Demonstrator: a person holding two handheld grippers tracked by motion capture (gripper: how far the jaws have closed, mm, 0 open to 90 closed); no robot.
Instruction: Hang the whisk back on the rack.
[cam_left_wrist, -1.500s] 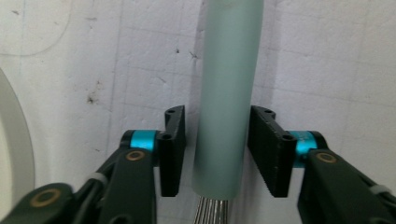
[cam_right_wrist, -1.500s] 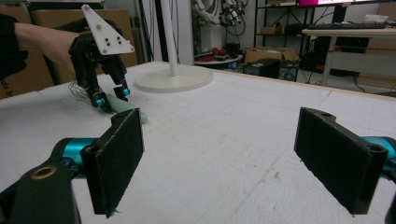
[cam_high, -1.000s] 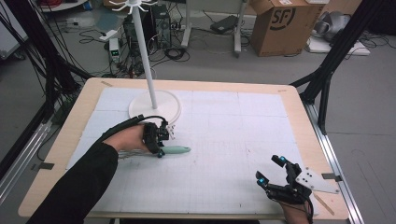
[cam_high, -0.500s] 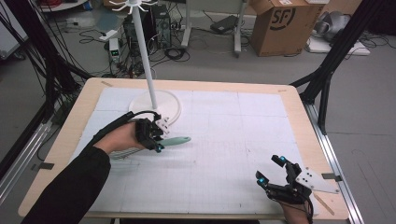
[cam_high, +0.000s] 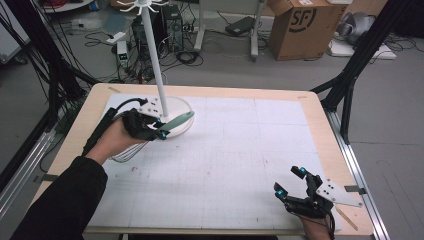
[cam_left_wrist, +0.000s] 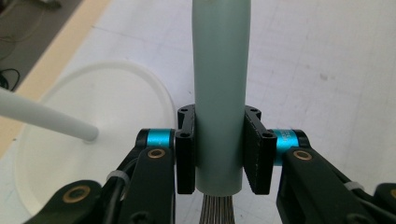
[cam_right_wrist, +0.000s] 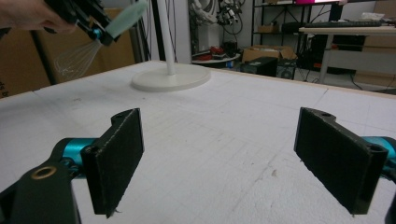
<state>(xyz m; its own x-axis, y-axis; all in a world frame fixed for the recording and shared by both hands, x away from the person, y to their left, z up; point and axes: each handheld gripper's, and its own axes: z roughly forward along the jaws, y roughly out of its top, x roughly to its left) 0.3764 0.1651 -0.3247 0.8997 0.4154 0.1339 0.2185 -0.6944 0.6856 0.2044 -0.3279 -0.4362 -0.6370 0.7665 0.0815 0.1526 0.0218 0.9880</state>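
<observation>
A whisk with a pale green handle (cam_high: 177, 121) is held above the table at the far left, its handle end over the rim of the white stand base (cam_high: 186, 107). My left gripper (cam_high: 161, 129) is shut on the handle (cam_left_wrist: 220, 70), and the wire loops (cam_high: 125, 150) hang back under the hand. The stand's white pole (cam_high: 154, 60) rises just behind it to a ring of hooks (cam_high: 145, 5). In the right gripper view the whisk (cam_right_wrist: 77, 58) hangs in the air at upper left. My right gripper (cam_high: 290, 181) rests near the front right corner, open, with nothing between its pads (cam_right_wrist: 119, 158).
A white gridded mat (cam_high: 235, 150) covers the wooden table (cam_high: 320, 115). Beyond the far edge, a cardboard box (cam_high: 300, 27), cables and equipment stand on the floor. Black frame legs (cam_high: 350, 75) rise at the right.
My left gripper has lifted the whisk off the mat and carried it up and away, toward the stand base. The handle now tilts upward. The right gripper has stayed put.
</observation>
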